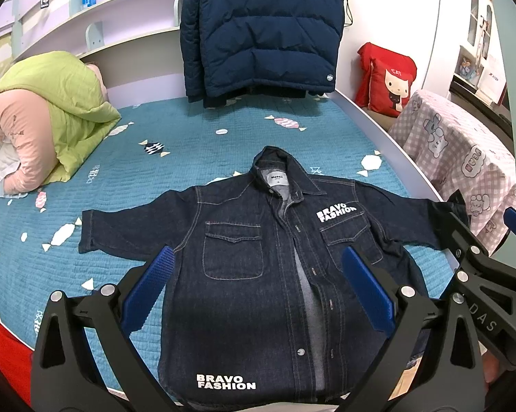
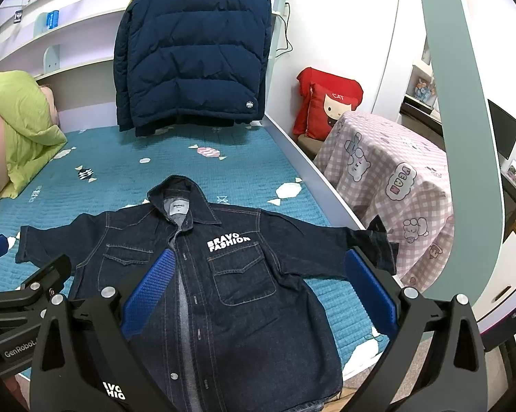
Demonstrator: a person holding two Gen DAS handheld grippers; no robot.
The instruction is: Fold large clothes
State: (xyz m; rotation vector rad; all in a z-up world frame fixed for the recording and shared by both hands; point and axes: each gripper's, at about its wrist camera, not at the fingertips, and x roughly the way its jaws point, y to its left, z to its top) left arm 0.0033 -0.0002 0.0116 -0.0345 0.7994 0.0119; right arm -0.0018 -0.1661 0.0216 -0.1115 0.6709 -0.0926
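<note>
Left wrist view: left gripper (image 1: 258,281) and right gripper (image 2: 261,285) hover spread wide, empty, over the denim jacket (image 1: 258,274) lying flat at the bed's near edge (image 1: 11,336). Its unbuttoned front may slide crooked when lifted.

Black gripper (image 1: 258,274) frames, blue ribbed pads (image 1: 367,288) (silver screws).

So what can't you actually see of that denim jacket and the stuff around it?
- Denim jacket hem: left wrist view, hidden by the left gripper.
- Lower printed words: right wrist view, half covered by the right gripper.
- Collar label: too small to read.
- Puffer coat top: cut off at the frame's edge.
</note>
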